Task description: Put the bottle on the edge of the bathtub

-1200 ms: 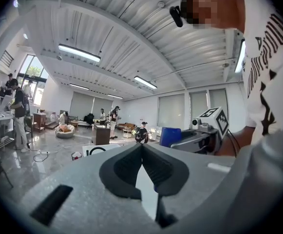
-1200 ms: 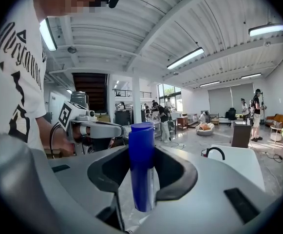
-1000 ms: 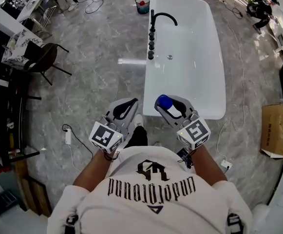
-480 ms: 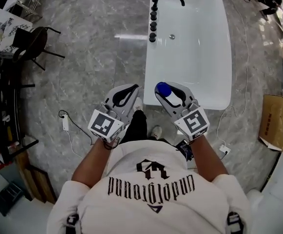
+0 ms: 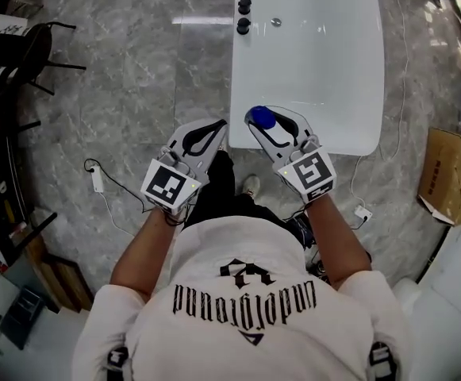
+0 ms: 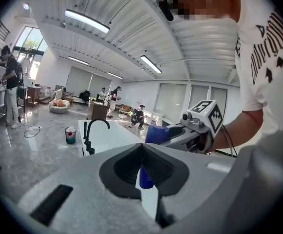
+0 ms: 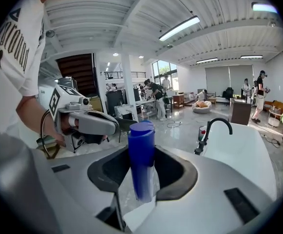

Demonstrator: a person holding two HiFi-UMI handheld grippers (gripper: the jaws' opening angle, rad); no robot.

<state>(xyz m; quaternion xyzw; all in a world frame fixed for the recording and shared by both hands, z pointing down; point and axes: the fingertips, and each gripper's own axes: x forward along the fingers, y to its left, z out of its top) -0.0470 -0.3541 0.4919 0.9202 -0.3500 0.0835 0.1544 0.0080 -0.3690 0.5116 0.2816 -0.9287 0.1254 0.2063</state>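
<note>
Glossy white tub (image 5: 325, 70), polished grey marble-look floor (image 5: 127, 86) throwing reflections, smooth blue plastic bottle (image 7: 141, 155), matt black tap (image 6: 90, 130), matt brown cardboard box (image 5: 448, 173).

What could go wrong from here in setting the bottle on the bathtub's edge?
The right gripper clamps the blue bottle low, leaving much of it above the jaws, so it might tip on release. The bathtub rim looks narrow and rounded, so the bottle could slide into the tub or onto the floor.

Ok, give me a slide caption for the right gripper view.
Right claw holding the blue bottle, with the white bathtub ahead.
</note>
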